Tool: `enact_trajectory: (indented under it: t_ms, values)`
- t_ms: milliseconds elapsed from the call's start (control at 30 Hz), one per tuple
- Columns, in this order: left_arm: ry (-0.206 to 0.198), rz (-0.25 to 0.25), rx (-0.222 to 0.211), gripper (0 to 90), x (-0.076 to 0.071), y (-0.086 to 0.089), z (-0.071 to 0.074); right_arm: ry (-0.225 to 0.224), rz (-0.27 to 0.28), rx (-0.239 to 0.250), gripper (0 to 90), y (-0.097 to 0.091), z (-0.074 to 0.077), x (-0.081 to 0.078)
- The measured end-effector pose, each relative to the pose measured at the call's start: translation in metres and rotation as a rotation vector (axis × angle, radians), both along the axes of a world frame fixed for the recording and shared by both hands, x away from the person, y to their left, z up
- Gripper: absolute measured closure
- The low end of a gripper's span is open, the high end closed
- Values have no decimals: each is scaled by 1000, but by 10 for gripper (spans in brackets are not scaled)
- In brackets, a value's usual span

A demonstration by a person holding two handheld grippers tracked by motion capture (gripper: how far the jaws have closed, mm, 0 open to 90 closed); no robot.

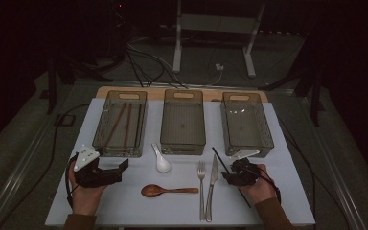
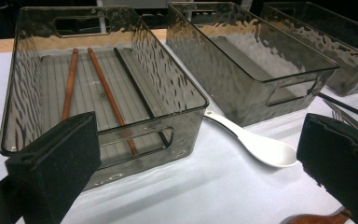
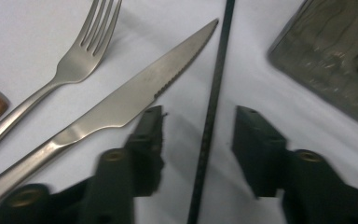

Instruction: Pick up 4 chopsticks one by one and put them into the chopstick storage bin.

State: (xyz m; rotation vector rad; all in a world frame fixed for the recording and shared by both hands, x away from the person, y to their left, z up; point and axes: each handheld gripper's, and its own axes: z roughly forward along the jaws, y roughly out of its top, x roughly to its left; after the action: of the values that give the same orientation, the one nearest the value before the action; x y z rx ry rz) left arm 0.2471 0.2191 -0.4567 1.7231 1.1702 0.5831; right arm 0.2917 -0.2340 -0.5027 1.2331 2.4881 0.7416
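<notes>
My right gripper [image 1: 233, 173] [image 3: 198, 122] points down at the white mat, open, its jaws on either side of a thin black chopstick [image 1: 222, 162] [image 3: 213, 100] that lies on the mat; a gap shows on both sides of it. Just to its left lie a steel knife [image 1: 212, 184] [image 3: 135, 100] and a fork [image 1: 201, 184] [image 3: 74, 65]. My left gripper [image 1: 118, 169] [image 2: 200, 140] rests at the front left, wide open and holding nothing, facing the left bin [image 1: 117, 151] [image 2: 177, 93]. That bin holds two brown chopsticks [image 2: 105, 86] and a black one [image 2: 133, 77].
A white ceramic spoon [image 1: 161, 160] [image 2: 261, 147] lies in front of the middle bin [image 1: 183, 146] [image 2: 242, 70]. Near the front edge is a wooden spoon [image 1: 165, 190] [image 2: 317, 218]. The right bin [image 1: 247, 149] [image 2: 335, 37] [image 3: 326, 60] stands just beyond my right gripper.
</notes>
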Motion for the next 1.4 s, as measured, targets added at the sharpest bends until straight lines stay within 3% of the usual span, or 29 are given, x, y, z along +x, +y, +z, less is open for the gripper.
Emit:
enact_trajectory:
  t_ms: [133,400,833,967,1200,1267,1400]
  values:
    - [2,-1,-2,6,0,-1,0,27,-16,-18,711,1,-4,1]
    - [4,-3,-2,6,0,-2,-1,29,-79,-24,850,0,-4,2]
    - [11,-6,1,6,0,-4,-2,41,-107,-19,866,1,-3,3]
    - [12,-9,1,6,1,-4,-2,16,-128,-11,867,0,-4,2]
    - [16,-18,5,6,1,-7,-3,-24,-152,55,868,-5,5,0]
    - [16,-22,7,6,2,-8,-4,-11,-143,64,867,-6,5,0]
    - [17,-25,9,6,1,-9,-3,27,-120,24,867,-4,-2,0]
